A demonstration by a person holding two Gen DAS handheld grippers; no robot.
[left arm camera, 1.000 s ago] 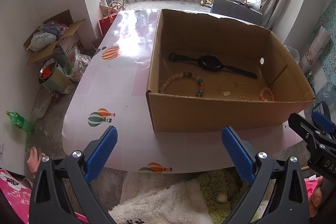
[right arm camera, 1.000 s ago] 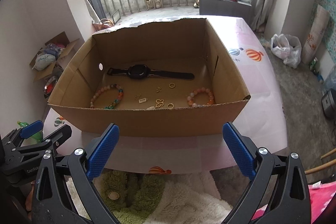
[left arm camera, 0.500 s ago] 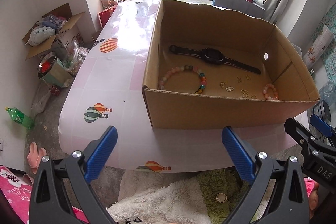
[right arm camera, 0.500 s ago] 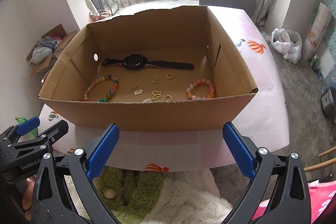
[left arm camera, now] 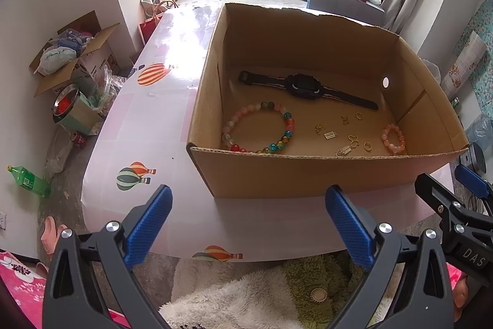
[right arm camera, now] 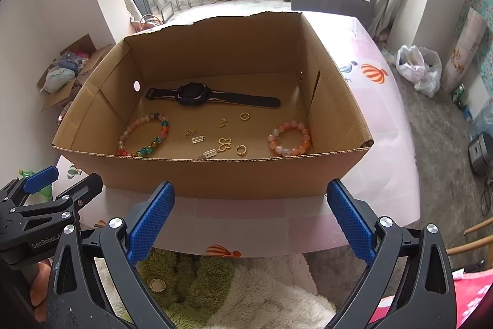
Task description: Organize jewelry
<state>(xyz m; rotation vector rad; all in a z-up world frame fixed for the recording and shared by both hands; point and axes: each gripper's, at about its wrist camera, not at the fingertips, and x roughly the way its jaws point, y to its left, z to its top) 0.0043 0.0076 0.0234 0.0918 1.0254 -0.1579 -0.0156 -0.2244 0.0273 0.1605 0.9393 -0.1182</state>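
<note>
A: A pink balloon-printed surface point(left arm camera: 148, 125) is being viewed from its near edge, a shaggy rug point(right arm camera: 246, 292) lying below. How are the grippers being held?

B: The left gripper point(left arm camera: 246, 224) and right gripper point(right arm camera: 251, 218) are both being held wide open and empty, short of the cardboard box point(right arm camera: 215, 178).

A: And the jewelry?

B: It is all being kept on the box floor: a multicoloured bead bracelet point(left arm camera: 258, 128), small gold charms point(right arm camera: 224, 144), a peach bead bracelet point(right arm camera: 289, 137), then a black watch point(right arm camera: 197, 96) farthest back.

A: What is being risked?

B: The tiny charms could probably be pinched badly and flicked away, or the near wall could be struck while reaching over it.
</note>
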